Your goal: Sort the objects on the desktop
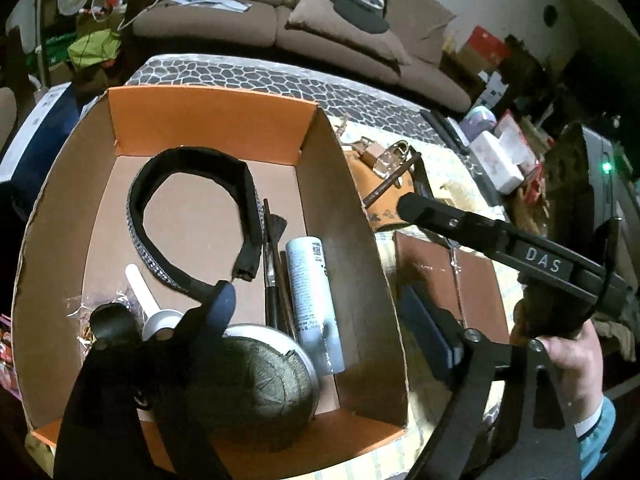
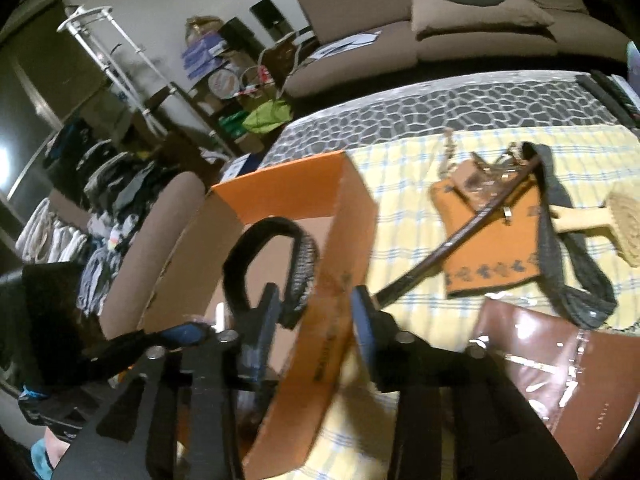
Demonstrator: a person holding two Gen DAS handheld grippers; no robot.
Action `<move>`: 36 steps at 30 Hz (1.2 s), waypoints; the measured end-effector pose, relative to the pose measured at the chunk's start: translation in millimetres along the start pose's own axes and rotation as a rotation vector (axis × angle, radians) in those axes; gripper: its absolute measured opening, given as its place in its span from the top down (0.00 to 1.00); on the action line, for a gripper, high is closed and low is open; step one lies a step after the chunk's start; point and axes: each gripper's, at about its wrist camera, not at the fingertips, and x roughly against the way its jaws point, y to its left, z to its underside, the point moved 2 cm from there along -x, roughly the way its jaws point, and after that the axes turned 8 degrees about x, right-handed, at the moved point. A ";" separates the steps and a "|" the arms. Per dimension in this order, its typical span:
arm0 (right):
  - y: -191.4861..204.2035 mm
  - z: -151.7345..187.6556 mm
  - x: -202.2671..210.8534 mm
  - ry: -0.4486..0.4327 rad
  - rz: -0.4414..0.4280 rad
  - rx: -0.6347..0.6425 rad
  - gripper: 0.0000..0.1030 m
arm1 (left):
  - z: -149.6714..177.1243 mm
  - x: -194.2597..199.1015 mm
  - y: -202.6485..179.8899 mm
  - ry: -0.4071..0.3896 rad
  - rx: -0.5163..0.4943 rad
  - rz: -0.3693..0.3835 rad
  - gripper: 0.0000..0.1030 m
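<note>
**Left gripper [image 1: 320, 316] released over the sorting box, right gripper [image 2: 314, 308] slack across its wall.**

Nearest the left wrist camera, the spread jaws hang empty above a round silver-rimmed tin with a dark woven top [image 1: 268, 372]. It lies inside the orange cardboard box [image 1: 208, 108], probably just set down there. A white cylindrical bottle [image 1: 312, 300] lies beside it, and a black rhinestone-edged headband [image 1: 192, 208] farther in. The right gripper's parted fingers straddle the box's near wall without pinching it, perhaps to steady the box. Beyond, on the yellow checked cloth [image 2: 400, 208], lie unsorted things: a glossy brown leather wallet [image 2: 552, 360], a thin brown stick [image 2: 460, 240], an orange printed pouch [image 2: 488, 240], a grey fabric band [image 2: 560, 248] and a wooden brush [image 2: 624, 216].
</note>
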 end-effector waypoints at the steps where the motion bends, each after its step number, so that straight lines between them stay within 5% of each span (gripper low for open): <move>1: -3.6 -0.1 2.0 -0.002 0.009 -0.004 0.49 | -0.3 -0.7 -1.8 -0.003 -0.005 -0.004 0.13; 7: -21.3 2.4 12.2 -0.004 0.101 -0.008 0.15 | 0.5 -4.8 -15.4 -0.009 -0.053 0.009 0.04; 15: -48.2 9.8 26.2 0.002 0.197 -0.030 0.13 | 4.2 -10.7 -32.1 -0.032 -0.103 -0.018 0.00; 19: -50.3 10.8 34.7 -0.005 0.226 -0.017 0.01 | 4.9 -12.7 -38.1 -0.036 -0.105 -0.012 0.00; 36: -78.4 21.3 60.4 0.001 0.279 -0.010 0.01 | 2.1 -36.6 -80.0 -0.037 -0.206 -0.044 0.00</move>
